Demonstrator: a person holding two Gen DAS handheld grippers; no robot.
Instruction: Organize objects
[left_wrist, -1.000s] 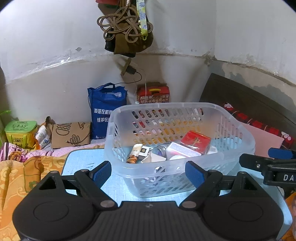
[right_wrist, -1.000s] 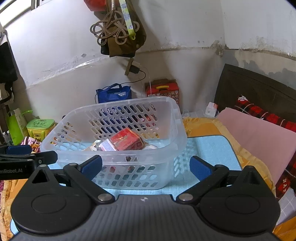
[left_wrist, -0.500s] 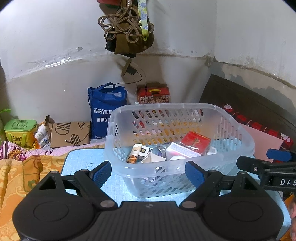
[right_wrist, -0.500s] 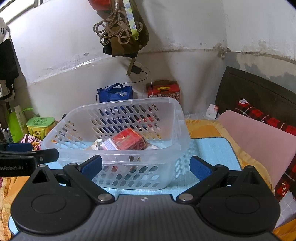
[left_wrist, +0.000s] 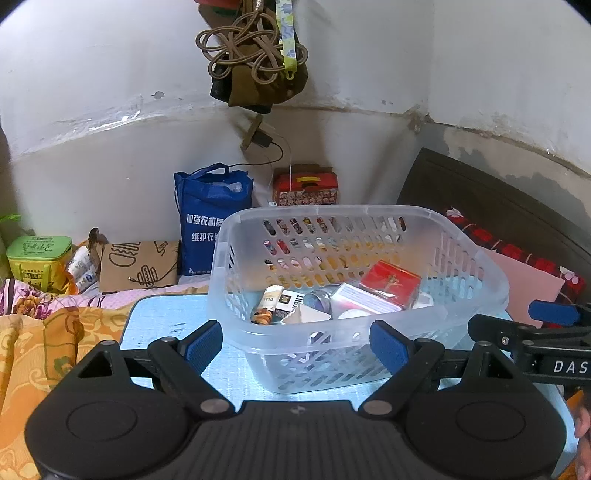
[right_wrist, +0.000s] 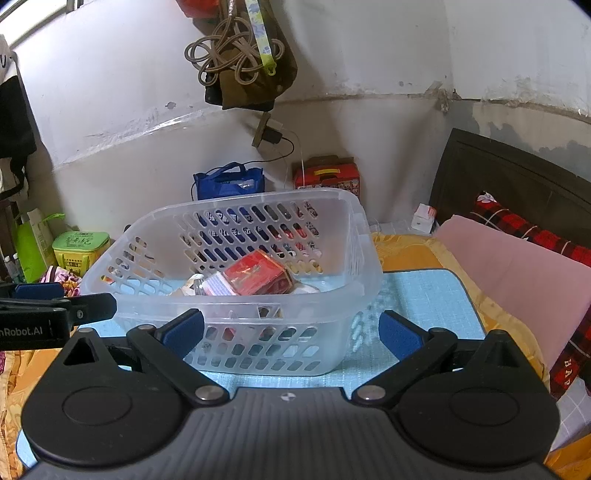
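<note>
Two blue-padded fingers of the left gripper (left_wrist: 296, 341) spread wide across the bottom of the left wrist view, released, with nothing pinched between them. Just beyond them, in the middle of the frame, a clear slotted plastic basket (left_wrist: 461, 258) stands on a light blue mat (left_wrist: 162, 321). Inside it, toward the right, a red box (left_wrist: 391, 282) lies tilted on top of a pale pink-striped box (left_wrist: 358, 301); to the left lie a small bottle with an orange label (left_wrist: 266, 304) and a dark carton (left_wrist: 290, 301). At the right edge, the other tool pokes in as a black bar with a blue tip. Behind the basket, a blue tote bag (left_wrist: 210, 218) and a red patterned tin (left_wrist: 306, 188) sit against the white wall, a brown paper bag (left_wrist: 138, 266) and a green tub (left_wrist: 38, 258) at centre left. A knot of beige cord (left_wrist: 251, 48) hangs at the top centre.

From the right wrist view, the right gripper (right_wrist: 291, 332) is likewise released, its pads standing wide apart at the bottom, the left pad in front of the basket's near wall (right_wrist: 266, 347) and the right pad over bare mat (right_wrist: 424, 295); whether the pad touches the wall cannot be told. The red box (right_wrist: 258, 273) lies near the basket's middle. A pink pillow (right_wrist: 517, 273) fills the right side, with red plaid cloth (right_wrist: 517, 229) behind it. The left tool shows at the left edge, beside the basket.
</note>
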